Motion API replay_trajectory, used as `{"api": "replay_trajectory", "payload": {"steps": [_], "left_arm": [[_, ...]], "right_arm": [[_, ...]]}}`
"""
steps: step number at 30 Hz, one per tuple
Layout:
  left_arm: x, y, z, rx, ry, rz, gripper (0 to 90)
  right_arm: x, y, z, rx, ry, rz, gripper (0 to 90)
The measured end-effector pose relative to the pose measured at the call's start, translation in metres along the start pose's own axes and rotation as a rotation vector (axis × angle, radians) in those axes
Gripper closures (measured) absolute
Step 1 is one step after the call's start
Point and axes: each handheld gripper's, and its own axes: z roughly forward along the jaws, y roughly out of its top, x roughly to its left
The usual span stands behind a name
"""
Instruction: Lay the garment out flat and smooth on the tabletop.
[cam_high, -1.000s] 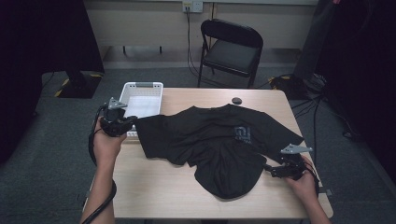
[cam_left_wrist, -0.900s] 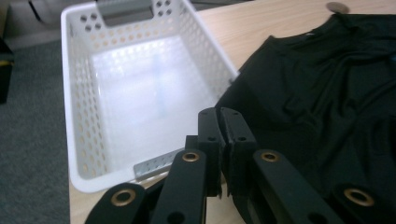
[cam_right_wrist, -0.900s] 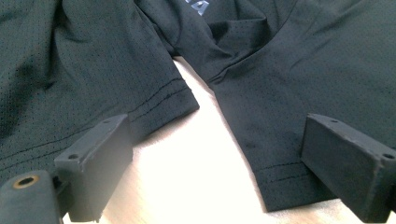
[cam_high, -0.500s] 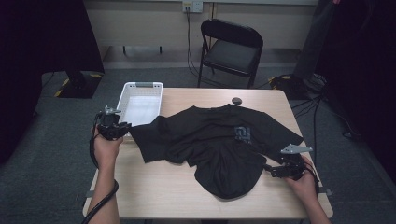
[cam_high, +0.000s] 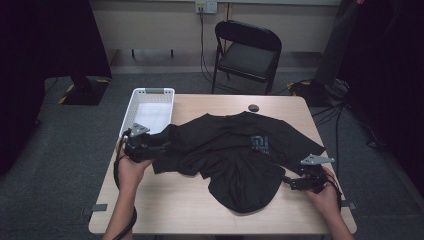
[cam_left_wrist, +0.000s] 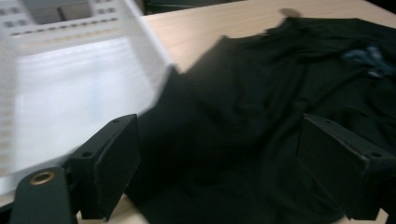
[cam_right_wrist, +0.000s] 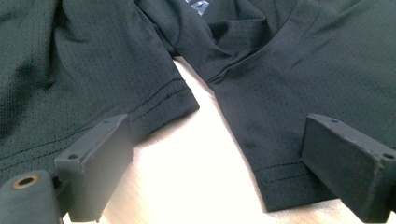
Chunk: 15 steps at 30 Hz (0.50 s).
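Right gripper view looks along open jaws that stand wide apart, nothing between them but pale tabletop (cam_right_wrist: 201, 186) and the hemmed edges of the black T-shirt (cam_right_wrist: 84, 65). One stitched hem ends just ahead of the near jaw and another lies beside the far jaw, so the right gripper (cam_high: 295, 182) seems lined up to take a hem rather than the body of the cloth. Nothing is pinched yet.

From the high view, the T-shirt (cam_high: 235, 155) lies rumpled across the middle of the tabletop (cam_high: 165, 205), its lower part bunched toward the person's side and its printed patch facing up. A wide bare strip runs along the near edge, giving both hands room to drag cloth toward the person. The right gripper sits close to the right edge, so there is little space to pull further that way.

Left gripper view is blurred, but its jaws also stand open, with dark cloth spread between and below them; whether they touch it I cannot tell. The left gripper (cam_high: 150, 146) is at the shirt's left end, probably to catch a sleeve or side and spread the garment flat. Just beyond it the white basket (cam_high: 148, 92) sits at the far left corner, overhanging the edge, hemming that side in. Farther off, a small dark disc (cam_high: 253, 107) lies near the far edge, apart from the collar.
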Motion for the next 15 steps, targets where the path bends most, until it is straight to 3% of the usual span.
{"api": "replay_trajectory", "payload": {"steps": [4,10,15], "left_arm": [[-0.023,-0.017,0.01,0.009,-0.078,0.02,13.5],[-0.043,-0.044,0.03,0.087,-0.124,0.056,13.5],[-0.051,-0.058,0.039,0.124,-0.146,0.069,13.2]], "right_arm": [[0.0,0.0,0.0,0.0,0.0,0.0,7.6],[0.0,0.0,0.0,0.0,0.0,-0.001,7.6],[0.0,0.0,0.0,0.0,0.0,0.0,7.6]]}}
